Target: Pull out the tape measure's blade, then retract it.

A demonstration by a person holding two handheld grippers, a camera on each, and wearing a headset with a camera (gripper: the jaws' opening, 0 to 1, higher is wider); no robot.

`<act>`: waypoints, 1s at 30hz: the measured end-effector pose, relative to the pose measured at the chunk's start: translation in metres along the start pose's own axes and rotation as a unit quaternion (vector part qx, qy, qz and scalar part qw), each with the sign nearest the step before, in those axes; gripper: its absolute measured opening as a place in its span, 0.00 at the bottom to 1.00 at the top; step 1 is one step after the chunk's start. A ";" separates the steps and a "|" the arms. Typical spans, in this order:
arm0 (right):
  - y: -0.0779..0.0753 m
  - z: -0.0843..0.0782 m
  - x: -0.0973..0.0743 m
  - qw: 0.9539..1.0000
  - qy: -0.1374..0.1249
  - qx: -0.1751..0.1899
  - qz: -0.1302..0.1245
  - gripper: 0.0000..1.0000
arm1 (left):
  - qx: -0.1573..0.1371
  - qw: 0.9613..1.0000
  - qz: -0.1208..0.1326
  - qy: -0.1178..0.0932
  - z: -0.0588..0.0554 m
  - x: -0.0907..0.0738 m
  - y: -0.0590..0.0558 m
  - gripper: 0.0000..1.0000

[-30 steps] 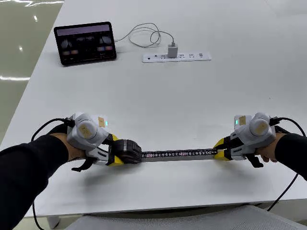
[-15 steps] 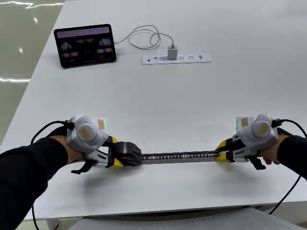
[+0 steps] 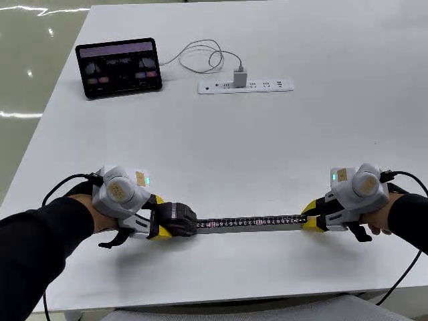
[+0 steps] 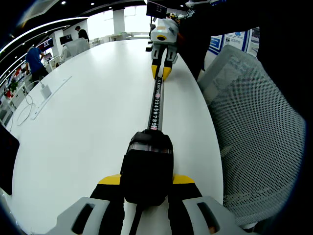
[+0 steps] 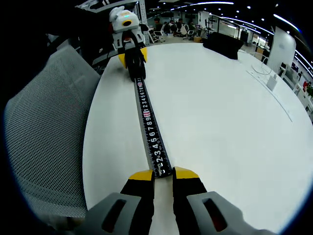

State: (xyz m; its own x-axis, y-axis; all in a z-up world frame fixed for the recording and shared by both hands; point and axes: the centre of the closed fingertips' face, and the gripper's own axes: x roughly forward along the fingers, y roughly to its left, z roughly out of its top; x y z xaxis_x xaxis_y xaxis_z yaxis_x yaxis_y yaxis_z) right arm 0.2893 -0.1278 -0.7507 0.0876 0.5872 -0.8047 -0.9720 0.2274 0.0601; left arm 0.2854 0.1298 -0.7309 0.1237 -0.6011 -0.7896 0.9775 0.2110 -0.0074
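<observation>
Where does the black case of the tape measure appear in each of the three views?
Head view: the case is low on the left, in the left gripper.
Left gripper view: the case is at bottom centre, between the fingers.
Right gripper view: the case is small, near the top left.
Shared landmark: the numbered blade, from case to right gripper.
</observation>
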 end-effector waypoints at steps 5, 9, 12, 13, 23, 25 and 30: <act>-0.001 -0.001 0.001 1.000 0.000 0.000 0.001 0.09 | 0.000 1.000 0.000 0.000 -0.001 0.000 0.000 0.30; -0.001 -0.001 0.001 1.000 -0.001 0.004 0.003 0.09 | 0.000 1.000 -0.003 0.004 -0.001 0.000 0.000 0.30; -0.001 -0.001 0.002 1.000 0.002 0.001 0.005 0.09 | 0.005 1.000 -0.004 0.008 -0.001 0.000 0.000 0.30; -0.001 -0.001 0.002 1.000 0.003 0.001 0.006 0.09 | 0.004 1.000 -0.004 0.008 -0.001 0.000 0.000 0.30; 0.002 0.001 0.003 1.000 0.022 -0.007 0.005 0.10 | -0.017 1.000 0.000 -0.005 0.002 0.001 0.002 0.31; 0.002 0.000 0.003 1.000 0.025 -0.009 0.003 0.11 | -0.024 1.000 0.002 -0.005 0.001 0.001 0.002 0.31; 0.000 0.000 0.003 1.000 0.021 0.012 -0.004 0.12 | -0.053 0.998 0.014 -0.004 -0.002 -0.001 0.005 0.35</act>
State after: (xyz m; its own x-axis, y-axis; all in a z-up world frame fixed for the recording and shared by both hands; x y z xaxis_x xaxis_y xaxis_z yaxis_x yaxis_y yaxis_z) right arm 0.2890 -0.1262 -0.7534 0.0861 0.5517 -0.8296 -0.9659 0.2504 0.0663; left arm 0.2897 0.1335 -0.7315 0.1527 -0.5998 -0.7855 0.9501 0.3078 -0.0504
